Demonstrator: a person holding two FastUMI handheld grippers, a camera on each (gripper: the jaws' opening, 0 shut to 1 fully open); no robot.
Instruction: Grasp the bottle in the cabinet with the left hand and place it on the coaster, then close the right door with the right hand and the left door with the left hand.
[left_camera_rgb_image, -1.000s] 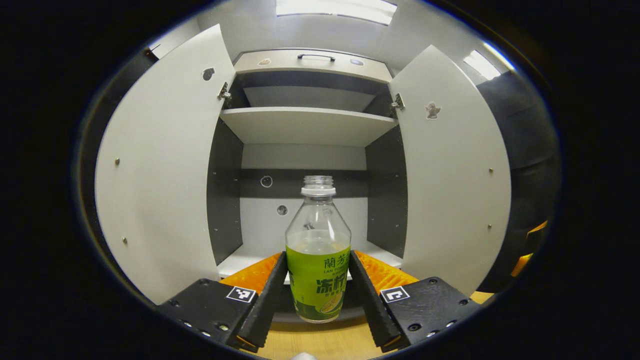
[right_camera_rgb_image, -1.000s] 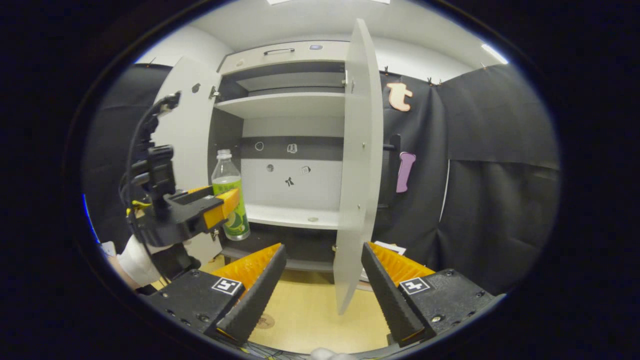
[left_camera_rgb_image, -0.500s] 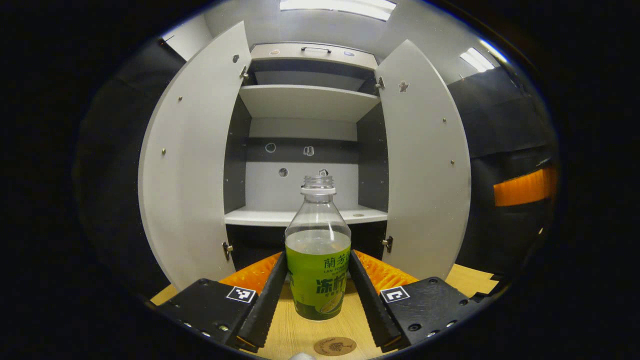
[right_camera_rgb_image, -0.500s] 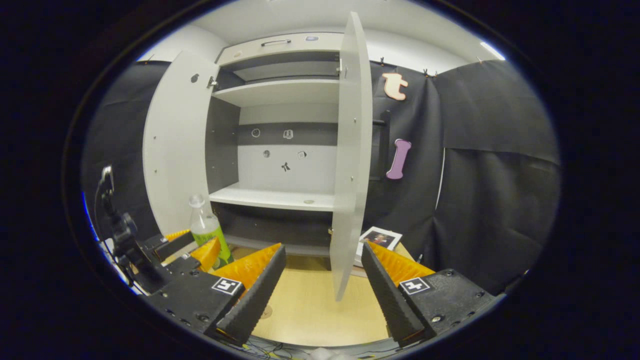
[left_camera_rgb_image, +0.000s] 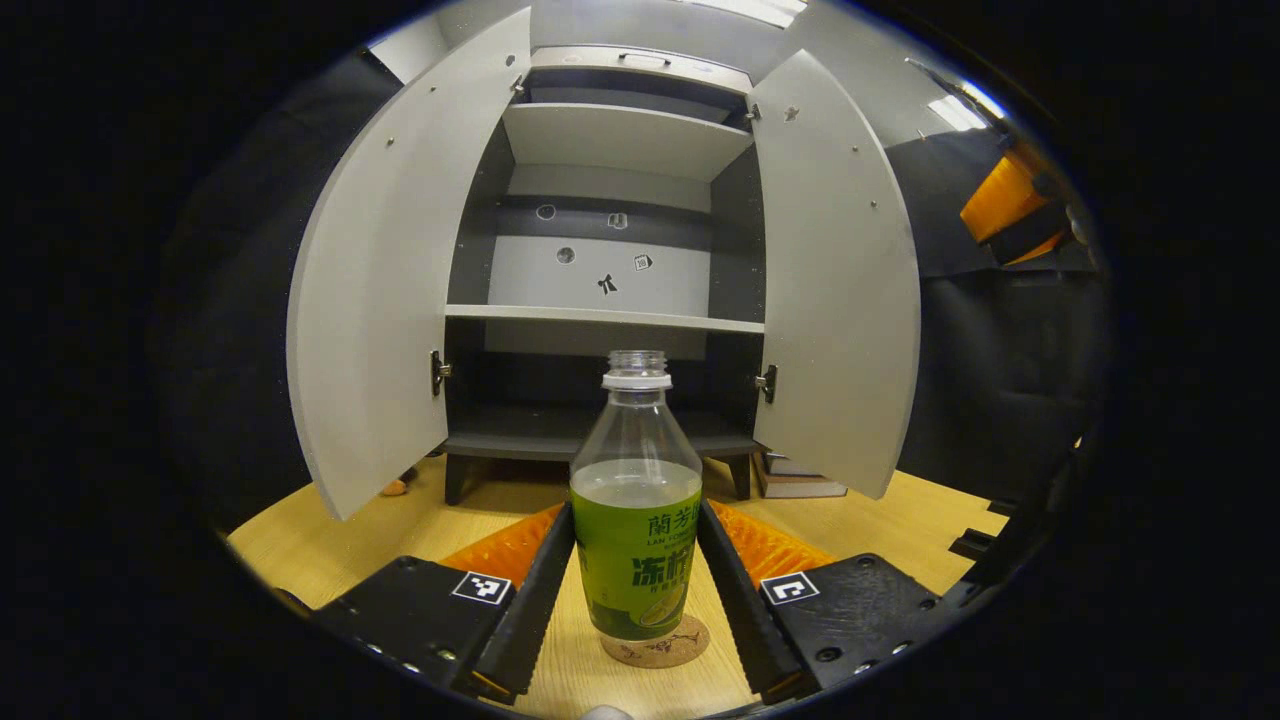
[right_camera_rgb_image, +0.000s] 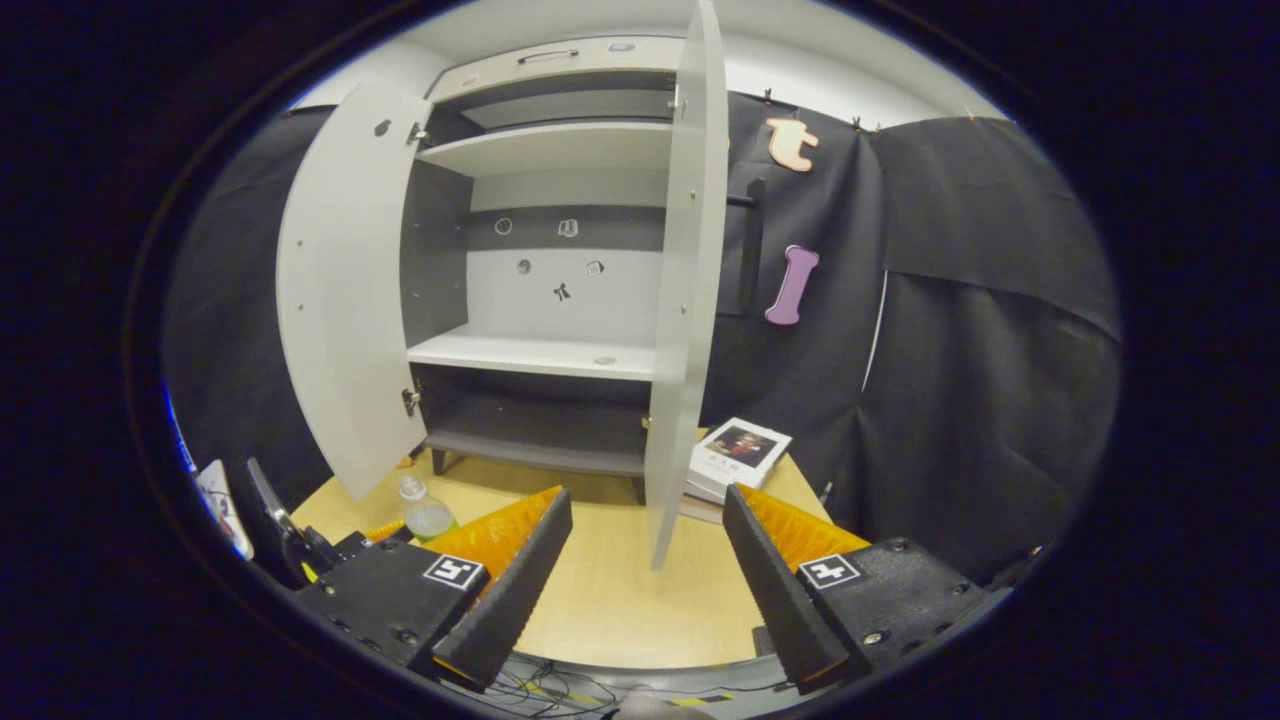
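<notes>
Left gripper view: the left gripper (left_camera_rgb_image: 636, 570) pinches the green-labelled drink bottle (left_camera_rgb_image: 636, 520) between both fingers, which press on the label band from either side. The bottle stands upright, long axis vertical, neck open and uncapped, with liquid up to the top of the label. Its base sits on, or just above, the round cork coaster (left_camera_rgb_image: 656, 643) on the wooden table (left_camera_rgb_image: 300, 540); contact cannot be told. The base looks slightly toward the coaster's near-left part, not quite centred. The coming move is judged to be a release: the fingers need only spread sideways, clear of the label, then draw straight back.

Right gripper view: the right gripper (right_camera_rgb_image: 640, 570) has its fingers spread wide, holding nothing, with the free edge of the right door (right_camera_rgb_image: 680, 300) of the cabinet (right_camera_rgb_image: 540, 355) straight ahead between them. This hand lies nearer that door; the left door (right_camera_rgb_image: 340, 290) stands open beyond the bottle.
</notes>
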